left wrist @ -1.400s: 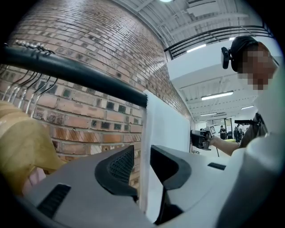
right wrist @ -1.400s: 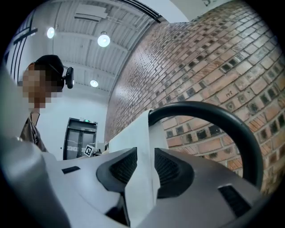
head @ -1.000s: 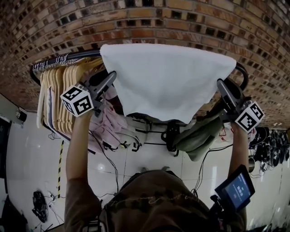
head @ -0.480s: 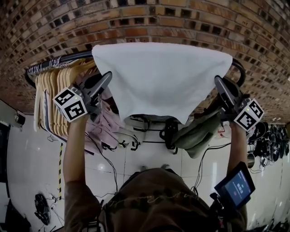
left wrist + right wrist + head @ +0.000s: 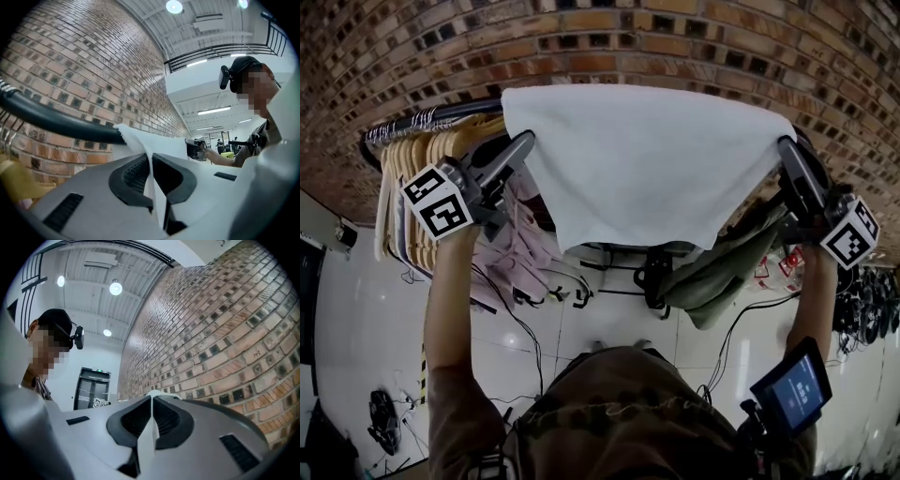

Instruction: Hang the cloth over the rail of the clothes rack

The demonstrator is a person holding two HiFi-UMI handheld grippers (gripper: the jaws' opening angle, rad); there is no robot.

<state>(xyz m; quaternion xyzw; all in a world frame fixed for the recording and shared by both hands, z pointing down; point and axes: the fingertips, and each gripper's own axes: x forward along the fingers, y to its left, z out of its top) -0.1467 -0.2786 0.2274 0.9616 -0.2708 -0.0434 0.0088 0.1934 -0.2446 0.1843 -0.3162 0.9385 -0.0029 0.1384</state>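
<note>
Cloth (image 5: pixel 647 169) corners sit pinched in both claws. The left gripper (image 5: pixel 523 142) and the right gripper (image 5: pixel 789 150) have just been closing, and each gripper view shows a thin fold of white fabric clamped between nearly shut jaws. Between them we hold the sheet stretched wide, with its upper edge up at the black rail (image 5: pixel 431 120) and its near part hanging toward us. We judge the lift done and the draping under way, though we cannot tell whether any fabric falls behind the bar. What is left is to settle it across the rail and then let go. Beyond, wooden hangers (image 5: pixel 417 178) crowd the rail's left end, garments (image 5: pixel 717 272) hang below, and a brick wall (image 5: pixel 675 47) stands behind.
</note>
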